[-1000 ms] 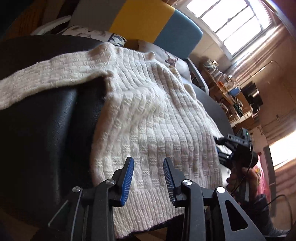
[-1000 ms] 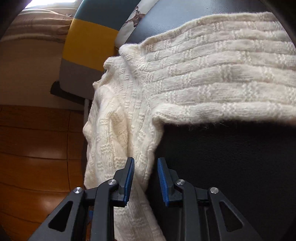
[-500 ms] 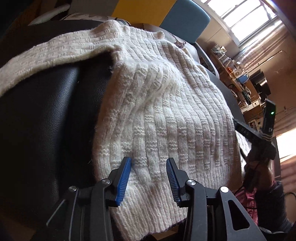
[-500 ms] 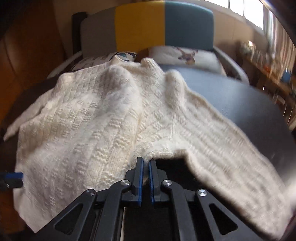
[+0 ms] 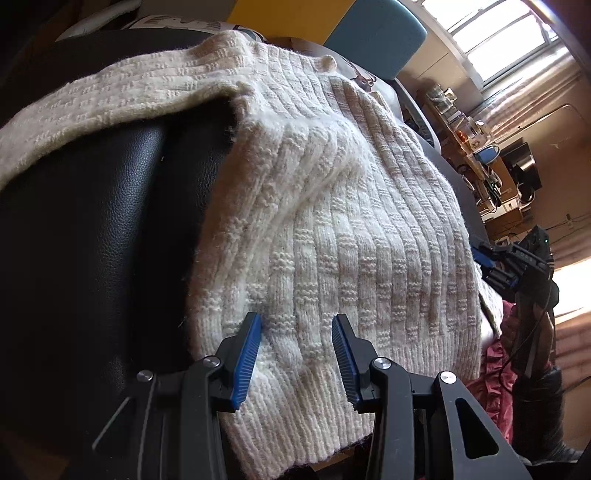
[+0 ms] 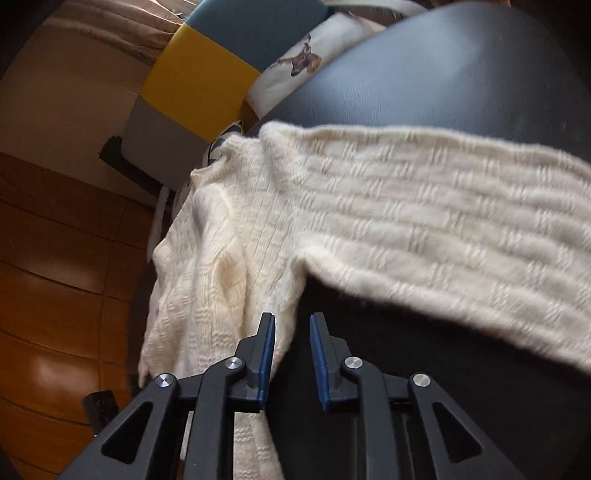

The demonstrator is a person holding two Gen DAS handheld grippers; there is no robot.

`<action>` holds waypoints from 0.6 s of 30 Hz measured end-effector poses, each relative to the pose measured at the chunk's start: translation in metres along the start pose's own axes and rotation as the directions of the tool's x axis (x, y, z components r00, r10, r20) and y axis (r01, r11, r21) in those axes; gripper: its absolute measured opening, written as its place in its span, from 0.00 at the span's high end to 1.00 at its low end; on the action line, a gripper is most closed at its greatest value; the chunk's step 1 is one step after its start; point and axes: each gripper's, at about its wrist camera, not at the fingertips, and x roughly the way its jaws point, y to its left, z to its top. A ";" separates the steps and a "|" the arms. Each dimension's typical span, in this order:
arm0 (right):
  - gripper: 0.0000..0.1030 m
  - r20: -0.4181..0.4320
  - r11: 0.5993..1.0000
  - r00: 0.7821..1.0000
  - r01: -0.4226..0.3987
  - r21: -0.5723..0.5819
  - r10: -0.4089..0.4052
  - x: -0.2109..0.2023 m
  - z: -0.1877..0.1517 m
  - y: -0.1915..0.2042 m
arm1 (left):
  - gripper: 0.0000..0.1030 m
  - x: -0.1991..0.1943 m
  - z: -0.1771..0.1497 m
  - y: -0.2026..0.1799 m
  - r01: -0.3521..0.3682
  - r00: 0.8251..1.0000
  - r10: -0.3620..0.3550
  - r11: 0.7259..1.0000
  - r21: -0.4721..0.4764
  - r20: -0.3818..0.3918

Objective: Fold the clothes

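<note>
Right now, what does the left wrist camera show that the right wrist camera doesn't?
Only the left wrist view shows the sweater's ribbed hem, bright windows, a cluttered desk, and the right gripper at the sweater's far edge. Only the right wrist view shows the wooden floor and that gripper's jaws slightly apart, just reopened, over the sleeve seam. Both show the cream knit sweater on the black surface and the colour-block chair.

No text, label, brand or number can be read anywhere in either view.
</note>
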 end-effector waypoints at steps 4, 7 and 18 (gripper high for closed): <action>0.80 -0.028 0.998 1.000 0.016 0.055 -0.014 0.027 -0.016 -0.002 | 0.60 -0.002 -0.003 0.002 0.014 1.000 -0.013 1.000 -0.018 0.009; 0.79 0.002 0.993 1.000 -0.001 0.122 0.001 0.033 -0.020 -0.001 | 0.60 -0.002 -0.004 0.004 0.020 1.000 -0.020 1.000 -0.022 0.018; 0.75 0.015 0.979 0.990 -0.142 0.147 0.141 0.043 -0.026 -0.009 | 0.57 -0.003 -0.002 0.008 0.059 0.998 -0.058 0.997 -0.045 0.030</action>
